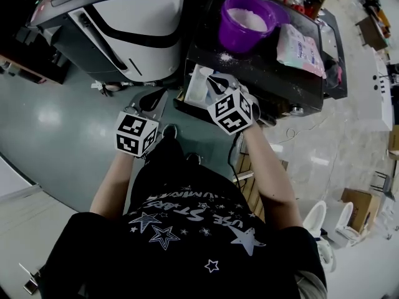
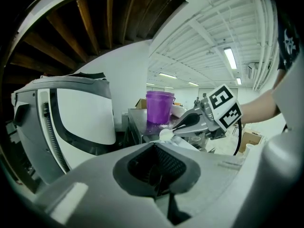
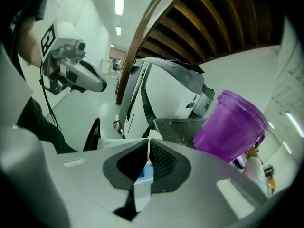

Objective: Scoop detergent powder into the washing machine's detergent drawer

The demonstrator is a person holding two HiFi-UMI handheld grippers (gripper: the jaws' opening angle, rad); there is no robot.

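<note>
R gripper (image 3: 148, 141) is pinched on the flat white handle of the scoop (image 2: 166, 135). The handle runs back btwn my jaws in the right gripper view, w/ a bit of blue showing in the gap behind it. From the left gripper view the scoop's round bowl sticks out past the R jaw tips, just above the white detergent drawer (image 1: 194, 89). The bowl reads white all over, so I can't tell how much powder is in it.

The drawer is pulled out from the front of the dark washing machine (image 1: 280, 80), right under my R gripper in the head view. Can't make out its compartments or what's in them.

The purple bucket (image 1: 232, 42) stands upright on top of the machine, behind the drawer, lid off. White detergent powder (image 1: 249, 20) fills much of it. A few spilled white specks (image 1: 225, 56) lie on the dark top just in front of the bucket. A soft pinkish pack (image 1: 299, 45) lies flat beside the bucket on its R.

L gripper (image 2: 155, 145) has its jaws pressed together w/ nothing btwn them. It's off to the L of the drawer, touching nothing, near a white-and-black machine (image 1: 137, 11).
</note>
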